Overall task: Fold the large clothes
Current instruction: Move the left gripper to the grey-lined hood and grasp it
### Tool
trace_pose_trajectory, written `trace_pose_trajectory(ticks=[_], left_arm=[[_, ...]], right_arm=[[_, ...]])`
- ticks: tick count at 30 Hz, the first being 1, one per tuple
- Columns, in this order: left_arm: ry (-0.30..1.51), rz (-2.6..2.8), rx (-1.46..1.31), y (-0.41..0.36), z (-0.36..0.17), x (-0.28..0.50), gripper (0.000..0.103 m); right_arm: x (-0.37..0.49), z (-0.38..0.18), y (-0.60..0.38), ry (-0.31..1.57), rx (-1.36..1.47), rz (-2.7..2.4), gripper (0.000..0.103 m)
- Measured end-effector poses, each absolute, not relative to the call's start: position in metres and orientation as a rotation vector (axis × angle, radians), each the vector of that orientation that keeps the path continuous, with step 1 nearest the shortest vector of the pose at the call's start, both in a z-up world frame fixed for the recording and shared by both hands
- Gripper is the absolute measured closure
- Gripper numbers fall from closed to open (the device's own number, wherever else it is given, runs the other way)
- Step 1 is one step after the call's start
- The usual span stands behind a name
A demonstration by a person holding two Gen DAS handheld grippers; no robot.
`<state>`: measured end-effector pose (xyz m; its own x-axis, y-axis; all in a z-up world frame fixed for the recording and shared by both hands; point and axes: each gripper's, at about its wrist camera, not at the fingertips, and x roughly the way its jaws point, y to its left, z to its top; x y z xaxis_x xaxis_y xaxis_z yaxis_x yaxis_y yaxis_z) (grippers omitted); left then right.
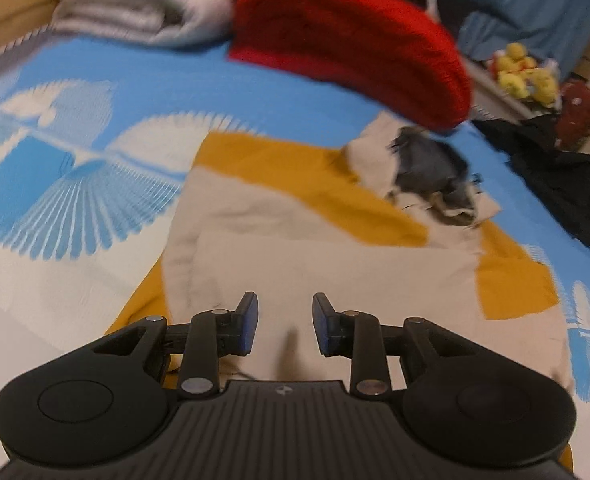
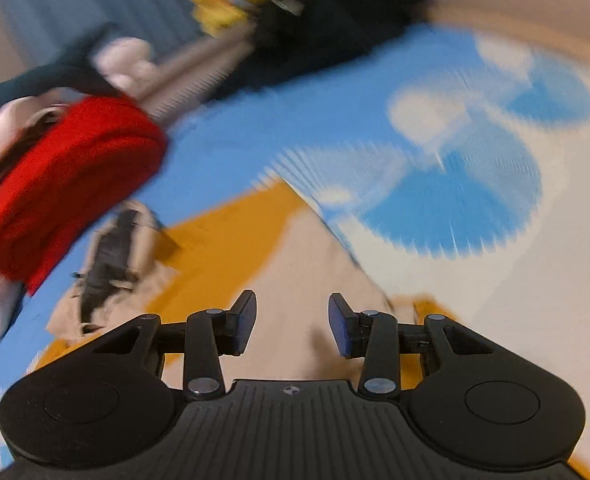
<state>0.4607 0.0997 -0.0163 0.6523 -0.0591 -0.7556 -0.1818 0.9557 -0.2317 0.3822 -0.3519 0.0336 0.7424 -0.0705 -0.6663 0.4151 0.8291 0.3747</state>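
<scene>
My left tongs (image 1: pixel 285 322) tilt down over the near part of the garment (image 1: pixel 295 248), jaws parted with nothing between the blue pads, only cloth lying below them. My right tongs (image 2: pixel 292 324) also point down at it, rolled so the bed slants across that blurred view; their jaws stand apart too, gripping nothing. The garment lies flat on the bed (image 1: pixel 75 200), a soft beige cloth with broad mustard blocks and a dark grey print (image 1: pixel 435 168) near its far end, where the fabric is rumpled. The bed cover is smooth, bright blue and white with fan-shaped rayed patterns. Beyond the garment sits a thick red folded piece (image 1: pixel 347 40) with rounded edges, a fuzzy pale blanket (image 1: pixel 135 0) to its left, and crumpled black clothes (image 1: pixel 555 176) at far right.
</scene>
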Motion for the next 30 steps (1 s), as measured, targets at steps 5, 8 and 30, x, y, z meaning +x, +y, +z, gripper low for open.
trace_pose_trajectory(ticks=[5,8,30], left_arm=[[0.784,0.022,-0.254,0.075,0.000,0.446,0.070],[0.746,-0.012,-0.232,0.061,0.010,0.434,0.067],[0.623,-0.047,-0.024,-0.057,0.075,0.553,0.022]], right_arm=[[0.364,0.063,-0.335,0.581,0.384,-0.149,0.061],[0.353,0.073,-0.336,0.544,0.356,-0.097,0.061],[0.345,0.075,-0.387,0.590,0.296,-0.103,0.061]])
